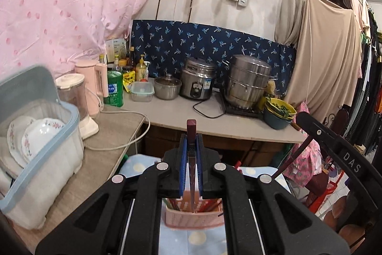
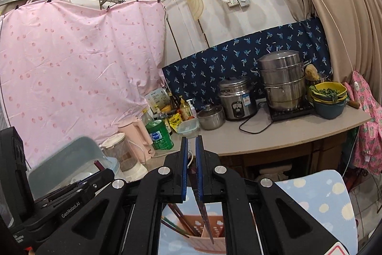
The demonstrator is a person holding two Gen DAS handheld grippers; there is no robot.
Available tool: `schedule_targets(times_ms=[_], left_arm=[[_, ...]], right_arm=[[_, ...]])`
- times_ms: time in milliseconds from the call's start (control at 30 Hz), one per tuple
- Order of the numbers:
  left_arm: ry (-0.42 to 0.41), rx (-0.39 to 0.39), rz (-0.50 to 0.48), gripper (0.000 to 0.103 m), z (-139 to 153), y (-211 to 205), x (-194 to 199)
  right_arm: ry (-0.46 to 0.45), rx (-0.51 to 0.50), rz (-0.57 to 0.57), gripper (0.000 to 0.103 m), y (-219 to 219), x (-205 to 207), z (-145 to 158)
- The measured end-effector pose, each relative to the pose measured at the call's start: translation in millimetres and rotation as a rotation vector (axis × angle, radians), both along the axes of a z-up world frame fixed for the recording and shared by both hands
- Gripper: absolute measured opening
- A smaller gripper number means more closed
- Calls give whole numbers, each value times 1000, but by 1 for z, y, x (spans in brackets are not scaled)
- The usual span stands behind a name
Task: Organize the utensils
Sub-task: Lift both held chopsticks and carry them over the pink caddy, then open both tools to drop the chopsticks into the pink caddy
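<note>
My left gripper (image 1: 191,135) is shut on a dark red chopstick (image 1: 191,130). The chopstick stands upright between the blue pads, its tip pointing down over a pink slotted utensil basket (image 1: 193,219) that holds several chopsticks. My right gripper (image 2: 190,139) is nearly shut on another dark chopstick (image 2: 205,214), which slants down to the same pink basket (image 2: 205,233). Both grippers hover above the basket, which sits on a blue dotted cloth (image 2: 317,202). The left gripper's body shows at the lower left of the right wrist view (image 2: 71,192).
A blue-rimmed dish box (image 1: 35,147) with plates stands on the counter to the left. A blender (image 1: 74,97), pink kettle (image 1: 95,80), green soap bottle (image 1: 114,90), small pot (image 1: 167,87), rice cooker (image 1: 198,83) and steamer (image 1: 248,83) line the counter. Bowls (image 1: 279,114) sit at its right end.
</note>
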State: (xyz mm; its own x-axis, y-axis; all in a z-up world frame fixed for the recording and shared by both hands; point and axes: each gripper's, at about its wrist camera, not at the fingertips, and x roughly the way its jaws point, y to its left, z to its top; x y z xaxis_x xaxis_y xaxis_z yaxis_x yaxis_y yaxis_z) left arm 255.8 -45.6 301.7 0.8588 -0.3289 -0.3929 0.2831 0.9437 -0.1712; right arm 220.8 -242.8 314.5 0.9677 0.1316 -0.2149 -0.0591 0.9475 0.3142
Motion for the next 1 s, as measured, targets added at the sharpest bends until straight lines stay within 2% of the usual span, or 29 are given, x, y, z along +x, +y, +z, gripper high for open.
schedule_targets(times_ms=[133,267,500,700,733,867,1000], left_arm=[[-3,18,13,7,-6,-7,24],[28,34,16,7,-24,-10,42],[105,42,13,7,-63,-9,56],[150,43,18,7,-85,-9,58],[153,43,18,10,-87,-9,57],[153,51,32,31,-90,-8,51],[156,60,37,36,-92,-8,43]], right_arm=[[4,-7,4,7,1,30,0],[51,-16,16,7,5,55,-22],[145,-19,25,7,5,74,-72],[196,-50,23,7,5,76,-95],[202,-58,20,7,5,75,-97],[200,-61,13,9,1,65,-95],[194,-78,7,14,-1,52,-92]])
